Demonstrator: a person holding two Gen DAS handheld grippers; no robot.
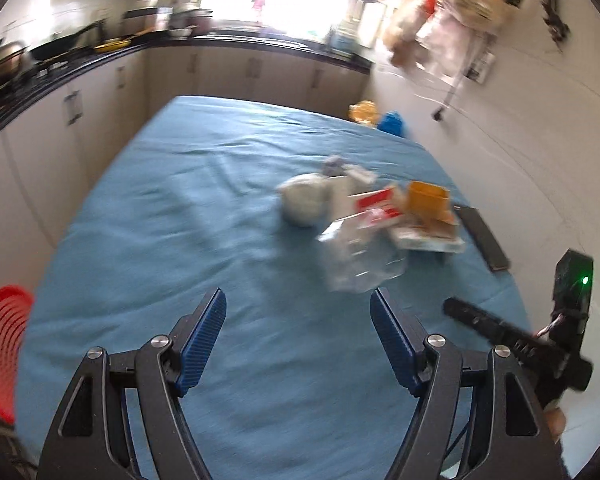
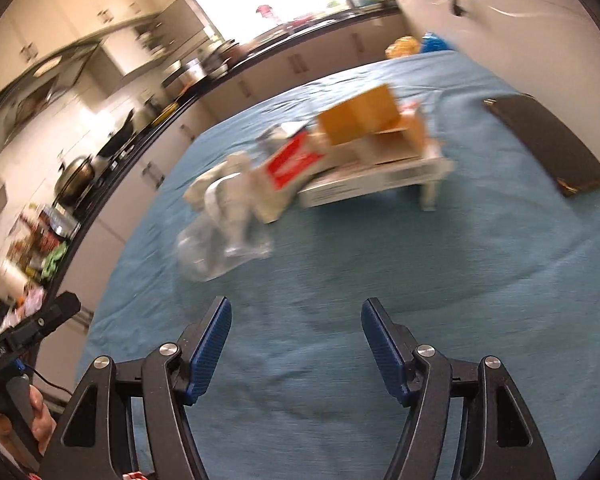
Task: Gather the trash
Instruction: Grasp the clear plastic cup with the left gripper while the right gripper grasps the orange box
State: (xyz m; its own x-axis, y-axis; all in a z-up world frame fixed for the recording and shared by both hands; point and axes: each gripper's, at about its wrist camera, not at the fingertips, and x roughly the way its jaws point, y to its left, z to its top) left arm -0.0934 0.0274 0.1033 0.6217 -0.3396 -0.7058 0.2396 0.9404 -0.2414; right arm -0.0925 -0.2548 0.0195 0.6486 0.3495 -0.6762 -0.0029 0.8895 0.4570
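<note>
— Both hand-held grippers, left (image 1: 298, 320) and right (image 2: 296, 328), gape wide, empty, over blue worktop (image 1: 160, 240).
— Trash pile (image 1: 364, 216) ahead, untouched. Approach stage; next I'd close on the plastic bottle (image 1: 360, 260).

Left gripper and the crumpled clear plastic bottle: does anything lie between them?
Nothing: only bare blue tablecloth separates the open left gripper from the crumpled clear plastic bottle, as the left wrist view shows.
</note>
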